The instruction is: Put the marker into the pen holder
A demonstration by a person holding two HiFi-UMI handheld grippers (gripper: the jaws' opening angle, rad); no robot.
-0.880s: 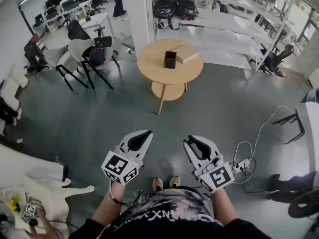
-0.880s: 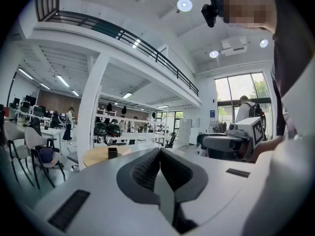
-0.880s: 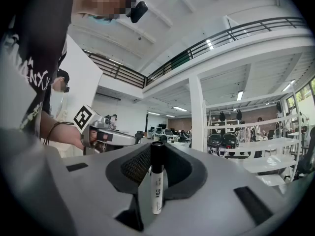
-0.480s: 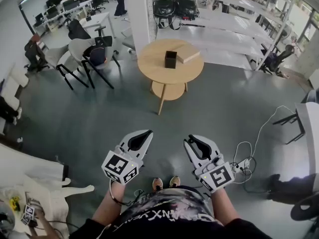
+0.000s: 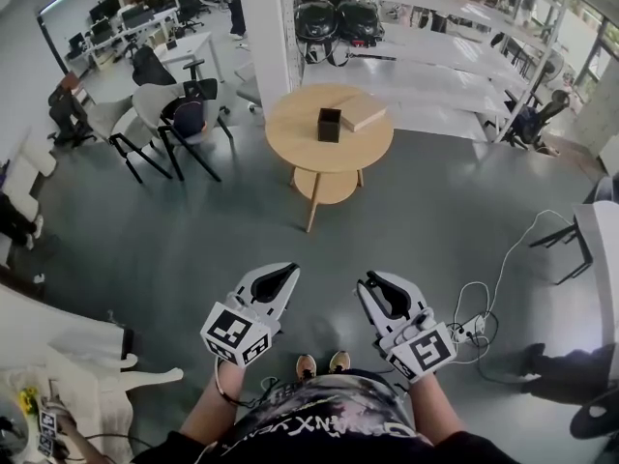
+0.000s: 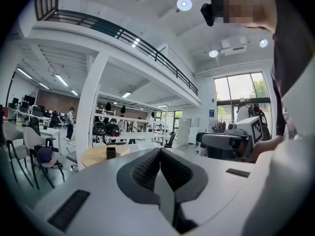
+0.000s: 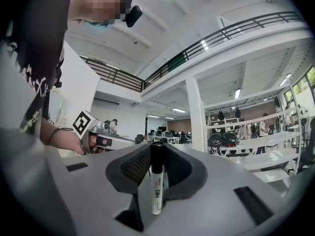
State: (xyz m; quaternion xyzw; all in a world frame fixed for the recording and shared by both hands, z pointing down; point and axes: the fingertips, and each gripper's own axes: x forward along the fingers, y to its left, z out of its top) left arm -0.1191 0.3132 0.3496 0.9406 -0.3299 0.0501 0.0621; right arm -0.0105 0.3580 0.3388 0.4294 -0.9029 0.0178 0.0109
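My right gripper (image 7: 157, 154) is shut on a marker (image 7: 156, 181) with a white body and a black cap, which stands upright between the pads. My left gripper (image 6: 159, 156) is shut with nothing in it. In the head view both grippers, left (image 5: 280, 274) and right (image 5: 372, 283), are held side by side in front of the person's body above the floor. The pen holder (image 5: 329, 124), a small black box, stands on a round wooden table (image 5: 290, 129) far ahead. It also shows small in the left gripper view, as the pen holder (image 6: 111, 152).
A flat wooden box (image 5: 360, 112) lies beside the pen holder. Chairs (image 5: 164, 114) stand left of the table, white shelving (image 5: 435, 56) behind it, a white pillar (image 5: 261, 27) at the back. A cable and power strip (image 5: 474, 322) lie on the floor at the right.
The head view has shifted a little: both grippers sit slightly lower in it and the table slightly higher. Neither grip has changed.
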